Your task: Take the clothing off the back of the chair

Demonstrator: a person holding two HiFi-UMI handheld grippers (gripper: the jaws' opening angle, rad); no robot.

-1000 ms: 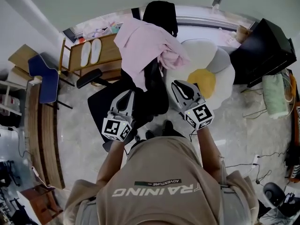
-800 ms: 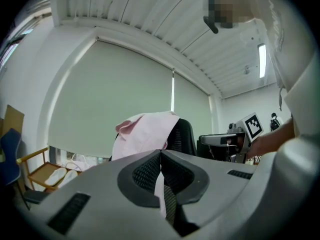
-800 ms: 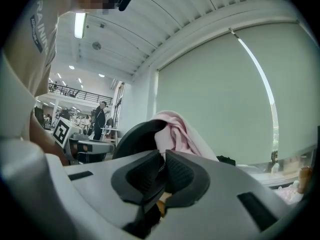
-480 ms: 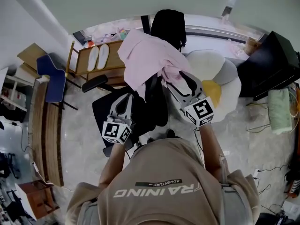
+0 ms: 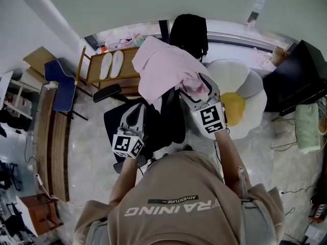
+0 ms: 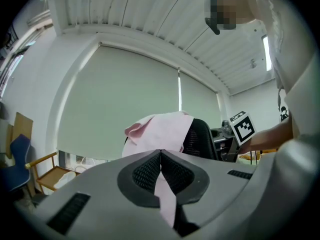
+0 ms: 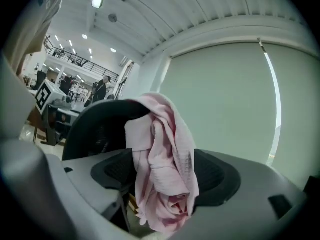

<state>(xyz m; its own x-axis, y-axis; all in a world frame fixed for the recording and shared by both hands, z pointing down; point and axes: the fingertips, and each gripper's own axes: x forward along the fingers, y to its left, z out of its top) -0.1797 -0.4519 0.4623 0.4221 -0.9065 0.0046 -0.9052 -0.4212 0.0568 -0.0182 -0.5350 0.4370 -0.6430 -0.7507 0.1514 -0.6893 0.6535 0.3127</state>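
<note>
A pink garment (image 5: 163, 70) hangs over the back of a black office chair (image 5: 176, 119). My right gripper (image 5: 196, 86) reaches the garment's hanging right fold. In the right gripper view its jaws (image 7: 162, 176) are opening wide, and the bunched pink fold (image 7: 167, 149) hangs loose between the pads, in front of the chair back (image 7: 95, 124). My left gripper (image 5: 137, 107) sits lower left, beside the chair back, short of the cloth. In the left gripper view its tips (image 6: 160, 154) meet, shut on nothing. The garment (image 6: 160, 131) and chair (image 6: 200, 139) lie beyond them.
A white flower-shaped cushion with a yellow centre (image 5: 240, 86) lies right of the chair. A wooden rack with white slippers (image 5: 110, 65) and a blue chair (image 5: 61, 86) stand at the left. A black cabinet (image 5: 301, 70) stands at the far right.
My right gripper has moved up to the garment's hanging fold, and its jaws have gone from shut to wide apart around it. The left gripper has shifted a little towards the chair.
</note>
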